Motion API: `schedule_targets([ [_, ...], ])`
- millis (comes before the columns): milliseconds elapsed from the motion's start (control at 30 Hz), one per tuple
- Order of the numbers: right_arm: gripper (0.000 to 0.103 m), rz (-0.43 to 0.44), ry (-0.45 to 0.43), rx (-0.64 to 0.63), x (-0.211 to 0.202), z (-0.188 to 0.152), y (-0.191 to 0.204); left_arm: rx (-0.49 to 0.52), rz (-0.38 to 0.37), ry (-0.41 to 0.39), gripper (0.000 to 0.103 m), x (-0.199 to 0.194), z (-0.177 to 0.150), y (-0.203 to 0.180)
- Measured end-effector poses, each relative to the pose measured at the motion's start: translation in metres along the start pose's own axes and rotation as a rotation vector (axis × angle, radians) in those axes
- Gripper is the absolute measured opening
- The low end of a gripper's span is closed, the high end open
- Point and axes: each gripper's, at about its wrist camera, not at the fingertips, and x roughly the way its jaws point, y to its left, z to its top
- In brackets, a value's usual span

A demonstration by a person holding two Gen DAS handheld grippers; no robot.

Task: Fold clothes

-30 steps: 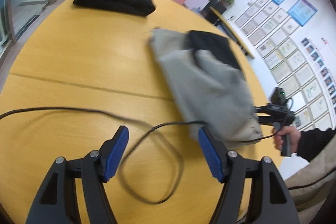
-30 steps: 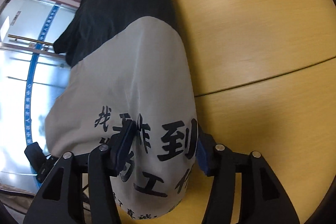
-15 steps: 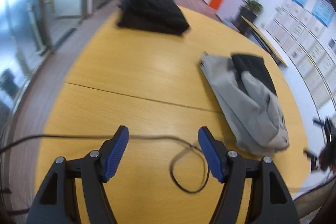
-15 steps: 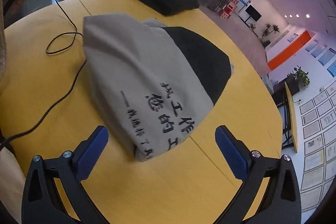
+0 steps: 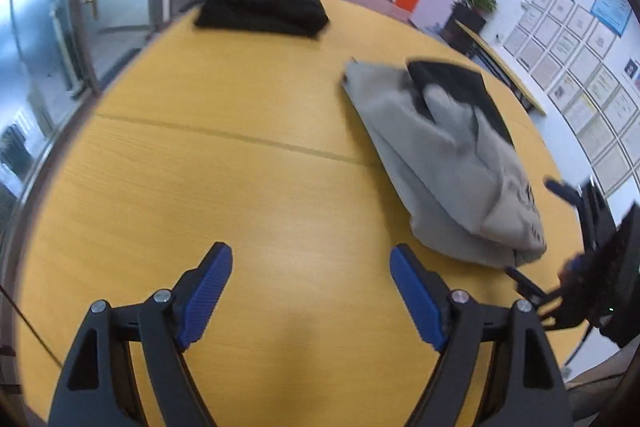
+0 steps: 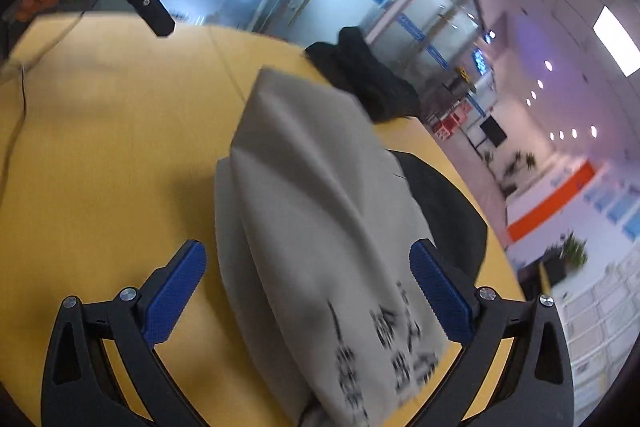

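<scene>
A folded grey garment with black panels and black printed characters (image 5: 444, 163) lies on the yellow round table (image 5: 224, 187), right of centre. My left gripper (image 5: 310, 291) is open and empty, above bare table left of the garment. My right gripper (image 6: 308, 287) is open, hovering over the near end of the garment (image 6: 320, 227), its jaws wide on either side, not closed on it. In the left wrist view the right gripper (image 5: 576, 259) shows blurred at the right edge.
A black folded pile of clothes (image 5: 260, 5) sits at the table's far edge; it also shows in the right wrist view (image 6: 364, 79). A thin cable (image 6: 20, 95) trails on the table at the left. Glass walls and an office hall lie beyond.
My right gripper let go of the garment's printed end, opened wide and drew back above it. My left gripper pulled back and swung left; the cable under it is gone from its view.
</scene>
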Motion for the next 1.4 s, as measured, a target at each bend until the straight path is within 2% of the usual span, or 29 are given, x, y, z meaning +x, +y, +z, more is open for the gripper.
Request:
schedule_targets([
  [33,0.097,0.010,0.035,-0.004,0.015,0.002,-0.001,-0.010,-0.018,0.016,0.085,0.012,-0.005,-0.007],
  [67,0.081,0.027,0.074,0.007,0.031,0.003,-0.004,-0.018,-0.033,0.020,0.085,0.019,-0.007,-0.009],
  [100,0.061,0.058,0.105,0.047,0.043,0.004,-0.011,-0.025,-0.048,0.023,0.085,0.025,-0.008,-0.012],
  [133,0.055,0.109,0.124,0.143,0.052,0.005,-0.026,-0.033,-0.063,0.026,0.085,0.031,-0.010,-0.014],
  [200,0.033,0.202,0.137,0.335,0.059,0.005,-0.056,-0.044,-0.089,0.039,0.085,0.043,-0.011,-0.020],
  [233,0.026,0.237,0.130,0.424,0.059,0.005,-0.072,-0.046,-0.101,0.048,0.085,0.047,-0.010,-0.023],
  [267,0.018,0.254,0.108,0.507,0.053,0.005,-0.090,-0.044,-0.127,0.048,0.085,0.050,-0.007,-0.026],
  [300,0.015,0.261,0.080,0.587,0.045,0.005,-0.108,-0.041,-0.154,0.046,0.085,0.053,-0.005,-0.029],
  [367,0.013,0.284,0.029,0.740,0.029,-0.002,-0.145,-0.032,-0.197,0.033,0.085,0.058,0.002,-0.037],
  [433,0.013,0.312,0.019,0.809,0.023,-0.010,-0.167,-0.031,-0.255,0.038,0.085,0.071,0.009,-0.045],
  [467,0.013,0.331,0.025,0.815,0.022,-0.013,-0.172,-0.031,-0.274,0.044,0.087,0.078,0.012,-0.049],
  [533,0.013,0.379,0.035,0.809,0.024,-0.016,-0.176,-0.029,-0.293,0.106,0.087,0.103,0.017,-0.058],
  [633,0.013,0.400,0.021,0.854,0.022,-0.021,-0.189,-0.034,-0.382,0.095,0.088,0.116,0.022,-0.068],
  [733,0.013,0.398,0.005,0.906,0.020,-0.028,-0.200,-0.142,-0.477,0.140,0.089,0.135,0.026,-0.075],
  [800,0.014,0.400,0.001,0.913,0.017,-0.029,-0.200,-0.227,-0.515,0.111,0.096,0.141,0.026,-0.077],
  [867,0.014,0.403,-0.002,0.914,0.014,-0.028,-0.201,-0.299,-0.526,0.091,0.095,0.147,0.027,-0.076],
  [900,0.014,0.406,-0.006,0.924,0.013,-0.028,-0.201,-0.335,-0.524,0.079,0.088,0.149,0.028,-0.074],
  [933,0.014,0.409,-0.011,0.938,0.013,-0.029,-0.202,-0.374,-0.523,0.084,0.076,0.152,0.029,-0.072],
  [967,0.014,0.411,-0.015,0.950,0.014,-0.030,-0.204,-0.416,-0.509,0.099,0.036,0.156,0.030,-0.068],
  [1000,0.014,0.410,-0.018,0.957,0.013,-0.030,-0.203,-0.458,-0.504,0.120,0.032,0.158,0.032,-0.063],
  [1033,0.014,0.408,-0.021,0.960,0.012,-0.030,-0.203,-0.470,-0.526,0.120,0.028,0.155,0.035,-0.061],
  [1100,0.014,0.400,-0.029,0.968,0.009,-0.030,-0.205,-0.468,-0.575,0.112,0.014,0.141,0.044,-0.063],
  [1200,0.014,0.384,-0.054,0.987,0.001,-0.030,-0.214,-0.407,-0.626,0.084,0.007,0.097,0.070,-0.080],
  [1300,0.014,0.371,-0.086,0.994,-0.014,-0.031,-0.220,-0.227,-0.682,0.016,0.005,0.043,0.101,-0.118],
  [1400,0.014,0.379,-0.093,0.990,-0.022,-0.033,-0.217,-0.071,-0.694,0.017,0.006,0.028,0.104,-0.156],
])
